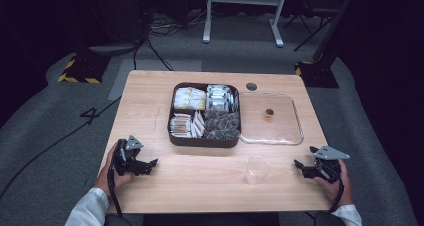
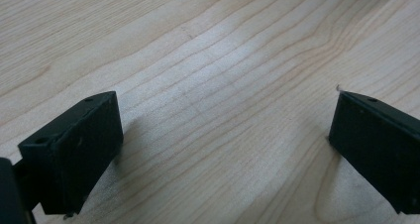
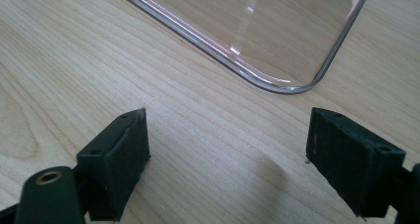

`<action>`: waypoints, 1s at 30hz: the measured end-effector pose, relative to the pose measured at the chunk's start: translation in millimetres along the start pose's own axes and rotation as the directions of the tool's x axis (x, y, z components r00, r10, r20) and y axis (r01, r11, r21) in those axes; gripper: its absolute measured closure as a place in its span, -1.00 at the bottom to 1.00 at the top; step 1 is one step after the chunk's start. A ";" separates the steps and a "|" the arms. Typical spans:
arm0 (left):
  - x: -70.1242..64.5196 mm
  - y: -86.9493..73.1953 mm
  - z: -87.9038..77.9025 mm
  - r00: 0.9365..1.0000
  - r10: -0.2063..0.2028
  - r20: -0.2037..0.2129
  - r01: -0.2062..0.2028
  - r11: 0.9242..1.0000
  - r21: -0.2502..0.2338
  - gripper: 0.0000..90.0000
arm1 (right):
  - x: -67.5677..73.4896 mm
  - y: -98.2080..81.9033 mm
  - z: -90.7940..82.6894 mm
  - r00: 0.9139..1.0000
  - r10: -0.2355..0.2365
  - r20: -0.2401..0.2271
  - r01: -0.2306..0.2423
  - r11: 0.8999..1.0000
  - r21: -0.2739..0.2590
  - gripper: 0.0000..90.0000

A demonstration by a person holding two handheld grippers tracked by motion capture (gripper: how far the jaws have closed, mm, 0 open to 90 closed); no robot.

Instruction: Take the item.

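- Both tools rest empty: left gripper [image 1: 148, 163] spread wide, well left of the clear plastic cup [image 1: 256, 170].
- Right gripper [image 1: 300, 167] gapes too, just right of that cup.
- Best approach: come in level, straddle the cup mid-wall, squeeze gently; thin plastic likely buckles.
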State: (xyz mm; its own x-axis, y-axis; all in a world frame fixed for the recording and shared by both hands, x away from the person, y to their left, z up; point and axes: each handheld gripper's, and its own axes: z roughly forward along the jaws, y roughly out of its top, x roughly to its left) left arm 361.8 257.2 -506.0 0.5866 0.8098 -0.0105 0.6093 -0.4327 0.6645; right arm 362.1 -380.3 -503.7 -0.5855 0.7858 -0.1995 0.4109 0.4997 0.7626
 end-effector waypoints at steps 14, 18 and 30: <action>11.2 5.2 -10.0 0.993 0.073 0.093 -0.073 0.997 -0.007 -0.52 | 0.4 0.0 -0.2 1.000 -0.003 0.003 0.003 1.000 -0.001 -0.62; 11.8 15.0 -16.3 0.991 0.098 0.087 -0.097 0.995 -0.018 -0.52 | 0.8 -0.1 -0.3 1.000 -0.006 0.005 0.006 1.000 -0.002 -0.62; 26.5 39.4 -30.9 0.993 0.113 0.031 -0.110 0.991 -0.072 -0.54 | 0.7 0.0 -0.2 1.000 -0.005 0.004 0.005 1.000 -0.001 -0.62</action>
State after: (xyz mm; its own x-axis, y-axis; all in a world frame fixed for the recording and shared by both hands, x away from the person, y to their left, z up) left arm 384.9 273.9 -457.0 0.6677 0.7433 0.0414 0.5009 -0.4898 0.7136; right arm 361.5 -379.9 -503.7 -0.5843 0.7850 -0.2058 0.4072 0.5030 0.7623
